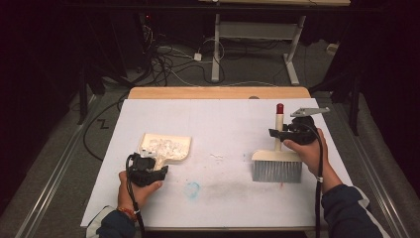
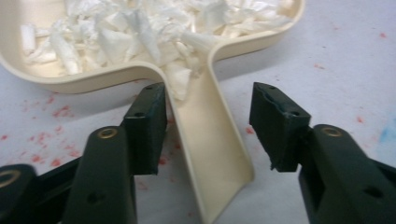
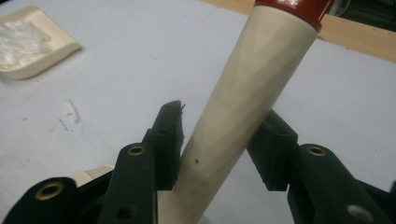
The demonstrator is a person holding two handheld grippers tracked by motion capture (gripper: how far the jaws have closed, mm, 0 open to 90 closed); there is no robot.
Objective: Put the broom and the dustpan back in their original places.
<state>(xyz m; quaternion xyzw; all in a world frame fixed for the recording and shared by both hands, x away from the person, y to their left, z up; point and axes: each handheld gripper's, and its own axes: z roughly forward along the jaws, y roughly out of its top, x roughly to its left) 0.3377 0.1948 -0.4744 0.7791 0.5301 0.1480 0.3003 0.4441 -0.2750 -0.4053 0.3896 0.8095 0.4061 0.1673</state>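
The cream dustpan (image 1: pixel 166 147) lies on the white worktop (image 1: pixel 223 124) at about 9 o'clock from the worktop's middle, its tray full of torn white paper scraps (image 2: pixel 140 28). Its handle points back toward the person and runs between the jaws of the left hand-held gripper (image 2: pixel 208 128), which stand partly apart: the left pad sits against or just beside the handle's edge, the right pad clear of it, so nothing is clamped.

At about 3 o'clock the hand brush (image 1: pixel 277 166) rests with its grey bristles toward the person and its cream, red-tipped handle (image 3: pixel 243 107) pointing to 12 o'clock. The right hand-held gripper (image 3: pixel 222 144) straddles that handle with jaws part open; the left pad lies close along the handle with a thin gap showing, and the right pad is partly hidden behind the handle, so contact there cannot be told.

Between dustpan and brush a few stray paper bits (image 1: pixel 216 156) lie on the worktop, and a blue smudge (image 1: pixel 192 189) sits at about 6 o'clock.
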